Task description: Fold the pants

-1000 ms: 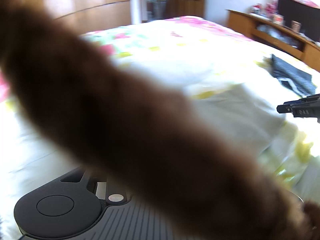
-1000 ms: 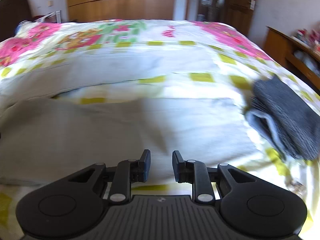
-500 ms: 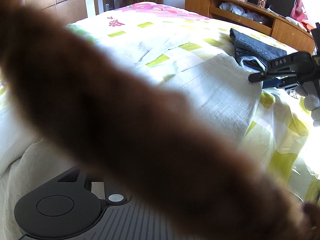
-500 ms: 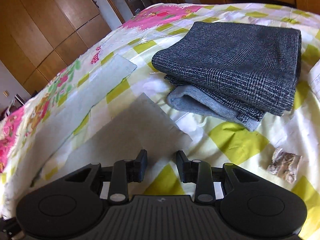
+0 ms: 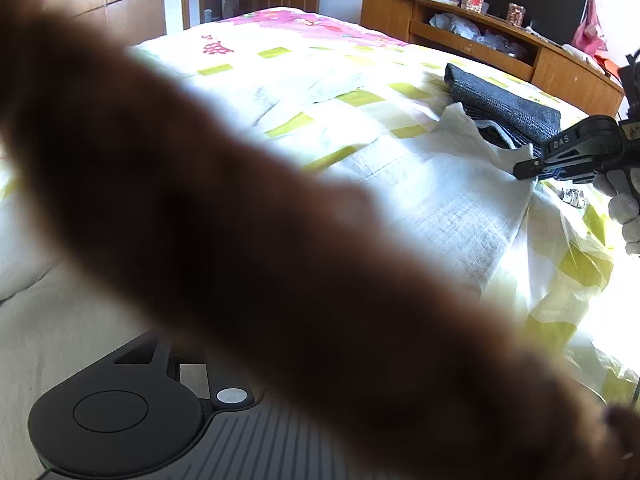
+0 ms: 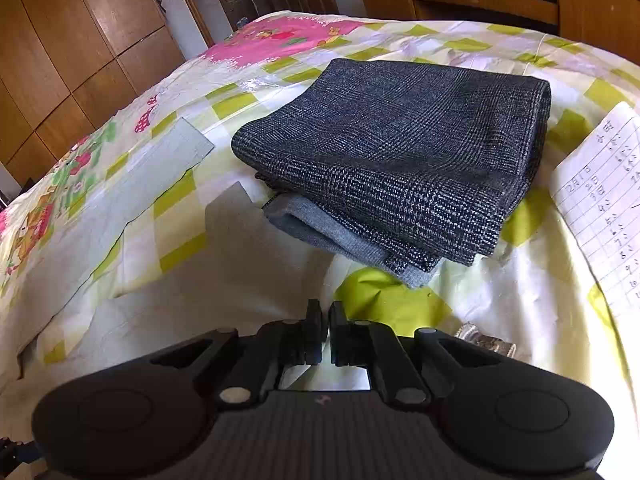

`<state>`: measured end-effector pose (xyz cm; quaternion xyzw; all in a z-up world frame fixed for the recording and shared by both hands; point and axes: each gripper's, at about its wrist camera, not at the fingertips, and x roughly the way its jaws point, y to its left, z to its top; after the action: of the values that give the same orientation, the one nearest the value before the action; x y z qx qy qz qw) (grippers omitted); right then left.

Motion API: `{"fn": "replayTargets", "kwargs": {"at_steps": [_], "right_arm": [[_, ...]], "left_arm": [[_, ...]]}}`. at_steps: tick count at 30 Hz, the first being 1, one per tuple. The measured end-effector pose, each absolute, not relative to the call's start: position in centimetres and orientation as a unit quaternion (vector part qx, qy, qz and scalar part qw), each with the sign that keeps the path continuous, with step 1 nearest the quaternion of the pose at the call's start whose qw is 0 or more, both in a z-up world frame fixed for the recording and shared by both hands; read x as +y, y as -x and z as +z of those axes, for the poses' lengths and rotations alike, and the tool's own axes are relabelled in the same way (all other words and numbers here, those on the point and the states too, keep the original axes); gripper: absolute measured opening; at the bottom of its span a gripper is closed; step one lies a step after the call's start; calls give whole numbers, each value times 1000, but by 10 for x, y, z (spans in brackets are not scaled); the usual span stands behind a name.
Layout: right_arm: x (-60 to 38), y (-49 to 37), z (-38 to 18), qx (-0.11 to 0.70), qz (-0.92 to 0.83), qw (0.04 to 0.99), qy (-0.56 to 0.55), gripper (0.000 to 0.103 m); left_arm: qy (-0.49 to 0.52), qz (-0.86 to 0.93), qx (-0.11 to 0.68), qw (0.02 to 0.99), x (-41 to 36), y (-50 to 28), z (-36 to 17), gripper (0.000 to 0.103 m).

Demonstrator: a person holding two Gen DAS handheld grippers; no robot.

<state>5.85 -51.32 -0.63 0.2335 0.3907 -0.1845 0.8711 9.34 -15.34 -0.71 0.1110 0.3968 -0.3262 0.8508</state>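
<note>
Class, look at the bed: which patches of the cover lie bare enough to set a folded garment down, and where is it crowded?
Bare cover lies beyond the dark folded trousers, toward the pink flowers. Near the right gripper it is crowded: pale pants, a written sheet, a crumpled wrapper.

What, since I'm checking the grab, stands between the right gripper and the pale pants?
Nothing visible: the right gripper, jaws just closed further, pinches the pale pants at a corner; folded grey pants lie just beyond.
</note>
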Motion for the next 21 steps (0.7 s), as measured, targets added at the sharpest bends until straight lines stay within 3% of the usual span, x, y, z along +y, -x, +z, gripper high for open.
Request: {"fn": "replayTargets", "kwargs": {"at_steps": [5,8,13,16,21], "right_arm": [[-474,-44,30,357,-202,906,-106,23],[-432,-61,50,340,-132,930,-36,27],[-315,-143,54,346,86,931,80,30],[-236,-209,44,346,196,904,157,37],[-143,-315,15,348,286,861,236,45]], "left_arm": [[-102,-295,377,872,-91,-95,18,52],[-108,-264,360,888,-44,-104,33,59],[-143,-189,335,912,42,-134,48,67],[-160,-141,333,918,97,-167,54,68],[-150,-79,353,920,174,-237,49,79]]}}
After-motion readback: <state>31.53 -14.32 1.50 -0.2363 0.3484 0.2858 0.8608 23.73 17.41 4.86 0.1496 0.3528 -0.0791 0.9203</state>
